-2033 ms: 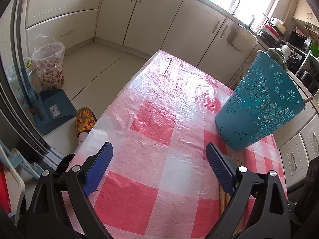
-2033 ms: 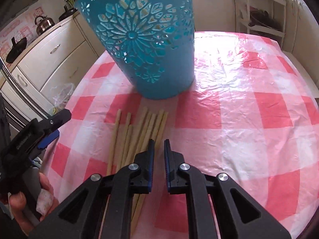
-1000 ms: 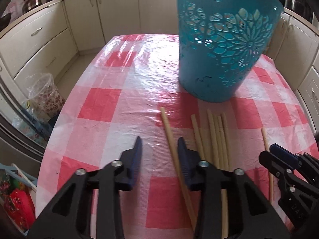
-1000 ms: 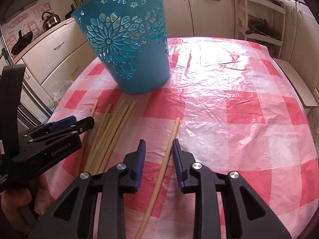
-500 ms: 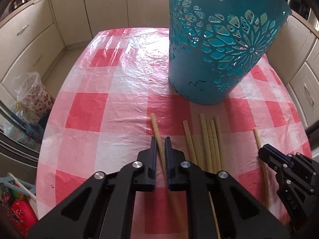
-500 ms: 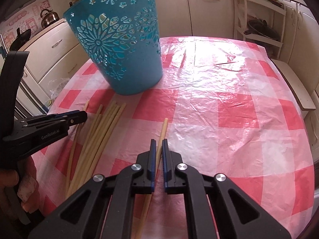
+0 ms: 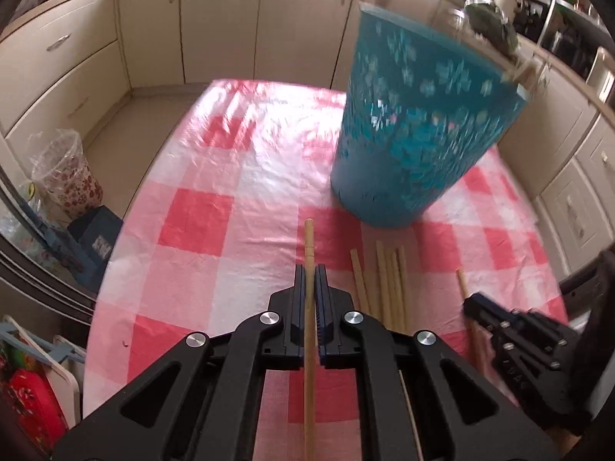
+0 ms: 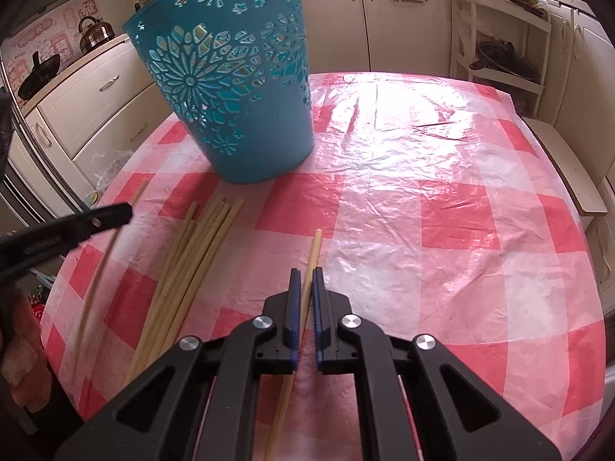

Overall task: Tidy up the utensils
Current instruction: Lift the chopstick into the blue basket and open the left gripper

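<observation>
Left claw: your left gripper (image 7: 310, 280) is clamped tight on one wooden chopstick (image 7: 309, 253), which runs straight up between the blue pads and pokes out past the tips.

Right claw: your right gripper (image 8: 306, 282) is pinched shut on another chopstick (image 8: 314, 249); its far end sits on or just above the cloth, can't tell which.

Loose sticks: the rest of the chopsticks (image 8: 203, 238) lie bunched on the checked tablecloth (image 8: 442, 199), near the foot of the bucket, between your two claws.

Holder: the teal cut-out bucket (image 8: 230, 88) stands upright on the table. At least one wooden tip shows over its far rim in the right view.

Writing: honestly not much to read. There's raised lettering on the side of your right claw in the left view, too blurry to spell out. Red and white stickers (image 8: 42, 50) on the wall behind the kettle (image 8: 94, 32) have characters I can't make out.

Blur: the left view is smeared, so the bucket's flower pattern is mush there.

Cut off: both held sticks run down out of the bottom of the picture, so their near ends don't show. The bucket's inside is mostly hidden by its wall.

Your hand: a bit of your left hand (image 8: 23, 357) shows at the edge of the right view, mostly out of frame.

Floor stuff: a flowery bin (image 7: 67, 169) sits off the table's left side.
</observation>
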`<state>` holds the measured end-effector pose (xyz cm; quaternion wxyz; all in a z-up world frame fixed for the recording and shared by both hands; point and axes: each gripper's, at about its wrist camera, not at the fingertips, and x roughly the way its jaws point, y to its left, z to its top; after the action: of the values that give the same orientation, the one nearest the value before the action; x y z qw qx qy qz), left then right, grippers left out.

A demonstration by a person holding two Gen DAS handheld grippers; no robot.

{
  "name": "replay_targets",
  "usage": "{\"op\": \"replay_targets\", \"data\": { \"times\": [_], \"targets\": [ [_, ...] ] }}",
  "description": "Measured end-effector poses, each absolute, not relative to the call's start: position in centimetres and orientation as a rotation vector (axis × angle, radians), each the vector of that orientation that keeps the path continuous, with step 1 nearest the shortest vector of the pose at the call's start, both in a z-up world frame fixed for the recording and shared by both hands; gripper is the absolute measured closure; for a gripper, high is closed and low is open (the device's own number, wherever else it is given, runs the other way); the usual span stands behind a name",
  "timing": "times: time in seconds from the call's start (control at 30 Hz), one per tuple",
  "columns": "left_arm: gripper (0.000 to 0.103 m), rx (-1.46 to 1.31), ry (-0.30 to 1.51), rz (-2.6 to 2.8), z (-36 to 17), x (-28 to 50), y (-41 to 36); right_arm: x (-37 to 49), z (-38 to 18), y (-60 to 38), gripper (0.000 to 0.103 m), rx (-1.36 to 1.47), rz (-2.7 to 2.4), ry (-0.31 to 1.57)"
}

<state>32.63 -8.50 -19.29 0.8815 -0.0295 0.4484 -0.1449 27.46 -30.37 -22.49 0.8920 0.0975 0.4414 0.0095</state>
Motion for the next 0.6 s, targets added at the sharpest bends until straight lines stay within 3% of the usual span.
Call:
{"op": "replay_targets", "data": {
  "times": [0.3,0.6],
  "targets": [
    [0.098,-0.270,0.487,-0.417,-4.5,33.4,-6.9,27.3,-22.5,-30.8,0.096,0.232,0.024,0.909],
    [0.098,-0.313,0.300,-0.405,-0.9,39.5,-12.5,27.2,-22.6,-31.4,0.097,0.288,0.045,0.905]
  ]
}}
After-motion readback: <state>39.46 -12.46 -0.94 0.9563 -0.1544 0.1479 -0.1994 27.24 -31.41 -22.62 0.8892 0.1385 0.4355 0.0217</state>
